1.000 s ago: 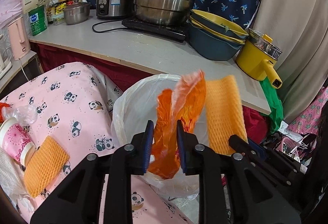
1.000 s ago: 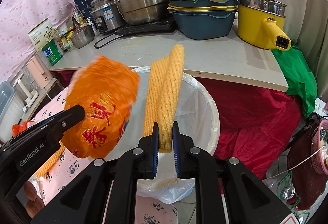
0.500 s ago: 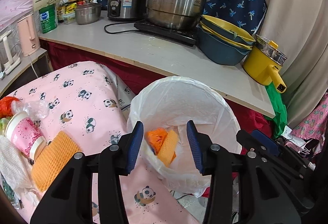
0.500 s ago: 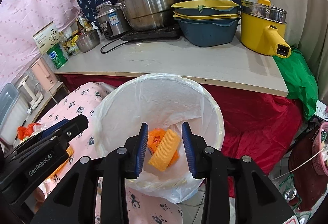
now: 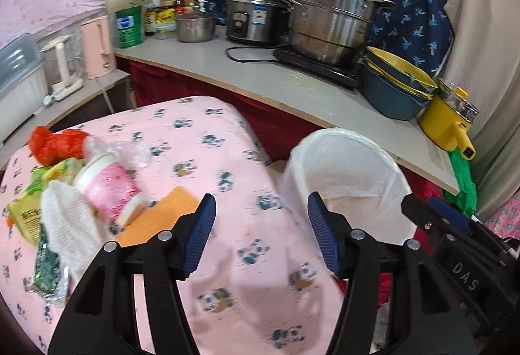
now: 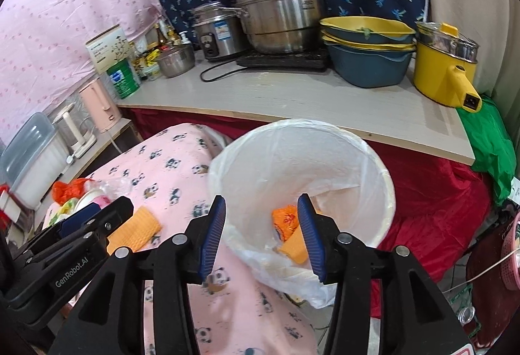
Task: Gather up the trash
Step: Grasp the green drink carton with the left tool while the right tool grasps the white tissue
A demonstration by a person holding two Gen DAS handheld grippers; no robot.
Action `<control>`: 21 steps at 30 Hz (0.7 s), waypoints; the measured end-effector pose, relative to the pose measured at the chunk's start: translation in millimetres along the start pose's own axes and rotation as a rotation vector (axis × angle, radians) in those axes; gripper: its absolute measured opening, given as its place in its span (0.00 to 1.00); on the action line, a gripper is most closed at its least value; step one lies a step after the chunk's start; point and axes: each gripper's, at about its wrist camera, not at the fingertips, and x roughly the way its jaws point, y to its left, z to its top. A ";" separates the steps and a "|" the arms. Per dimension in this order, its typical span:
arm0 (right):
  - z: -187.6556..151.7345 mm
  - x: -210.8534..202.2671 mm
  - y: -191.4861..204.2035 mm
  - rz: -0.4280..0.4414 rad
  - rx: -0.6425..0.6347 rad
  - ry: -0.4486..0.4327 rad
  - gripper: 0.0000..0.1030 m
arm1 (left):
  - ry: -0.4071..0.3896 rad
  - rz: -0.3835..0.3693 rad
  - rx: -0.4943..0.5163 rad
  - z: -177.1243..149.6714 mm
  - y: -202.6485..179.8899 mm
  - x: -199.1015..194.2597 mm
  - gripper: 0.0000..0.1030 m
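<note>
With both claws spread and holding nothing, trash is waiting on the panda cloth [image 5: 227, 160].
Left claw [image 5: 261, 236] and right claw [image 6: 261, 234] have just been opening; the orange foam net [image 5: 156, 218] is looking light and squashy (probably best pinched at its near edge).

Both the left hand-held gripper [image 5: 261, 236] and the right hand-held gripper [image 6: 261, 236] have just been opening, jaws apart, empty.

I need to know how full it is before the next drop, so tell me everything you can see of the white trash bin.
The trash bin is a round white pail lined with a thin, translucent white plastic bag whose loose edge folds over the rim and sags at the front. It stands upright and open between the panda-print cloth and the counter's red skirt. It is mostly empty: near the bottom lie an orange bag and a piece of orange foam net. Neither gripper touches it.
</note>
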 end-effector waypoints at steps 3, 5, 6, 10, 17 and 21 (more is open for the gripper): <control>-6.0 -1.1 21.0 0.029 -0.031 0.012 0.46 | 0.008 0.040 -0.035 -7.0 23.2 -8.6 0.54; -10.4 -1.1 35.3 0.048 -0.054 0.021 0.47 | 0.011 0.066 -0.064 -13.0 42.4 -15.4 0.55; -12.9 -1.5 42.8 0.058 -0.066 0.026 0.47 | 0.012 0.085 -0.072 -15.7 50.4 -18.4 0.56; -23.6 -3.2 73.2 0.095 -0.110 0.046 0.47 | 0.009 0.171 -0.093 -28.4 84.5 -33.1 0.64; -47.0 -1.7 130.1 0.162 -0.189 0.086 0.47 | 0.026 0.260 -0.136 -51.1 140.2 -52.5 0.73; -58.4 0.6 159.4 0.198 -0.236 0.109 0.47 | 0.030 0.300 -0.151 -64.0 166.7 -61.7 0.81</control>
